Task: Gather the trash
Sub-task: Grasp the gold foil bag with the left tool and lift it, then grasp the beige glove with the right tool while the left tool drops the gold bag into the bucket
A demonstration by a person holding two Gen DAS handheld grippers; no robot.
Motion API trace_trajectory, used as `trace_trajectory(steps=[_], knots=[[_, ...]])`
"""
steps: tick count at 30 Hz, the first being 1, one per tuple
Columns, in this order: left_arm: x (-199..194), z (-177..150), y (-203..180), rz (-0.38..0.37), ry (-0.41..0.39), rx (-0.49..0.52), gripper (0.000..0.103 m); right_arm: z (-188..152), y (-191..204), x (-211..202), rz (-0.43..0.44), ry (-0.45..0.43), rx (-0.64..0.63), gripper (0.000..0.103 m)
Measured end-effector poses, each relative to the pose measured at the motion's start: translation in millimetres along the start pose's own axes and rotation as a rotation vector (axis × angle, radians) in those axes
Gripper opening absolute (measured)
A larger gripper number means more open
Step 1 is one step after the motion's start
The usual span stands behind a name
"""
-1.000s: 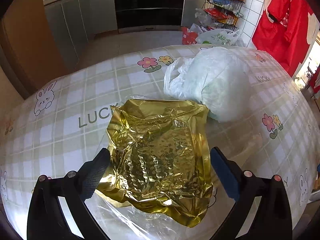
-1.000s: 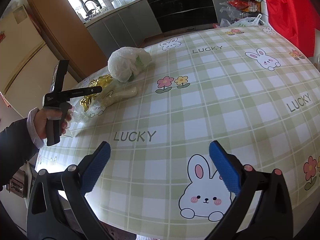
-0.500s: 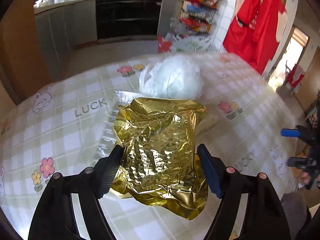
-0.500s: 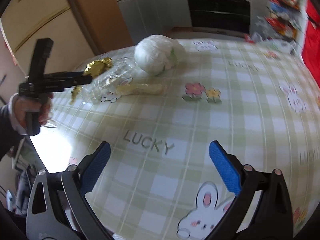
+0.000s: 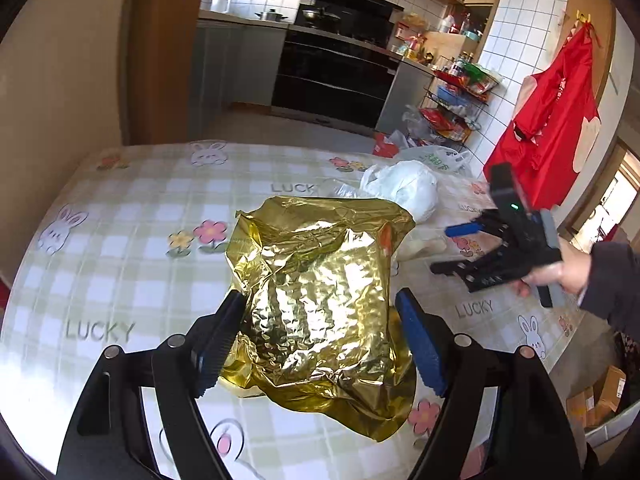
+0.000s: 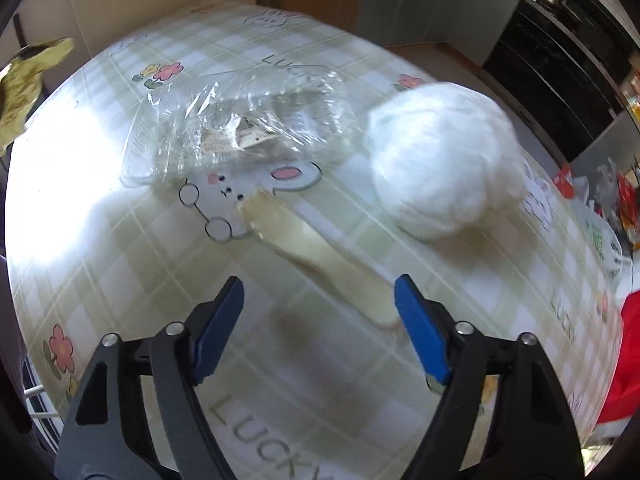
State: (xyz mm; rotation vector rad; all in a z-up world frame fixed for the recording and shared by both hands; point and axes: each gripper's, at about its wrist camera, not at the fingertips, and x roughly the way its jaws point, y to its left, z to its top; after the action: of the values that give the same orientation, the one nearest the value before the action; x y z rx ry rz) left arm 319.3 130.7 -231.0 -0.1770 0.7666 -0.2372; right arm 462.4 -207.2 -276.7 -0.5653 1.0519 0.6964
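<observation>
My left gripper (image 5: 320,336) is shut on a crumpled gold foil bag (image 5: 320,280) and holds it up off the table. The bag also shows at the far left of the right wrist view (image 6: 28,72). My right gripper (image 6: 320,320) is open and empty, low over a pale flat strip (image 6: 320,256) on the checked tablecloth (image 6: 120,240). Beyond it lie a clear plastic wrapper (image 6: 240,128) and a white knotted plastic bag (image 6: 444,160). In the left wrist view the right gripper (image 5: 468,248) hovers beside the white bag (image 5: 408,188).
The table edge runs along the left and far side in the left wrist view. Beyond it are kitchen cabinets (image 5: 224,64), an oven (image 5: 336,76), a wire rack with packets (image 5: 456,108) and a red apron (image 5: 552,120) on the wall.
My left gripper has closed on the gold bag and lifted it off the table. My right gripper has swung left across the table to just above the pale strip.
</observation>
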Motion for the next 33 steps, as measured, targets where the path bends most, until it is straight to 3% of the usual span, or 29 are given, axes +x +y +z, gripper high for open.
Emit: trace_trajectory(steps=[1,4,12,14,16,18,28,33], knots=[[-5.5,-4.7,1.8,0.0,0.001,-0.008,0.076,5.3,0.9,4.2,0.013,0.006,0.009,0.056],[-18.7,-16.1,5.9,0.006,0.004,-0.038,0.076,16.1,-0.7,10.7,0.047,0.002,0.06,0.056],[-39.5,-35.7,5.2,-0.044,0.003,-0.103,0.076,15.2,-7.8,22.7,0.073,0.1,0.114,0.054],[-42.5,-38.3,3.4,-0.049,0.0,-0.1,0.076,8.8,-10.9,18.5,0.08,0.117,0.138,0.041],[-46.4,-39.3,1.3,-0.057,-0.003,-0.106,0.076,0.3,-16.5,11.9,0.106,0.131,0.192,0.022],[-53.5,-44.8,1.6,-0.057,-0.008,-0.104,0.076,-12.9,-21.3,3.2,0.153,0.122,0.256,0.017],[-95.1,-52.8,-22.0,-0.082,-0.038,-0.088,0.076,-84.5,-5.1,-89.4,0.277,-0.18,0.537,0.016],[-115.5,-64.7,-41.0,-0.109,-0.047,-0.084,0.076,-144.2,23.4,-145.4,0.315,-0.353,0.665,0.016]])
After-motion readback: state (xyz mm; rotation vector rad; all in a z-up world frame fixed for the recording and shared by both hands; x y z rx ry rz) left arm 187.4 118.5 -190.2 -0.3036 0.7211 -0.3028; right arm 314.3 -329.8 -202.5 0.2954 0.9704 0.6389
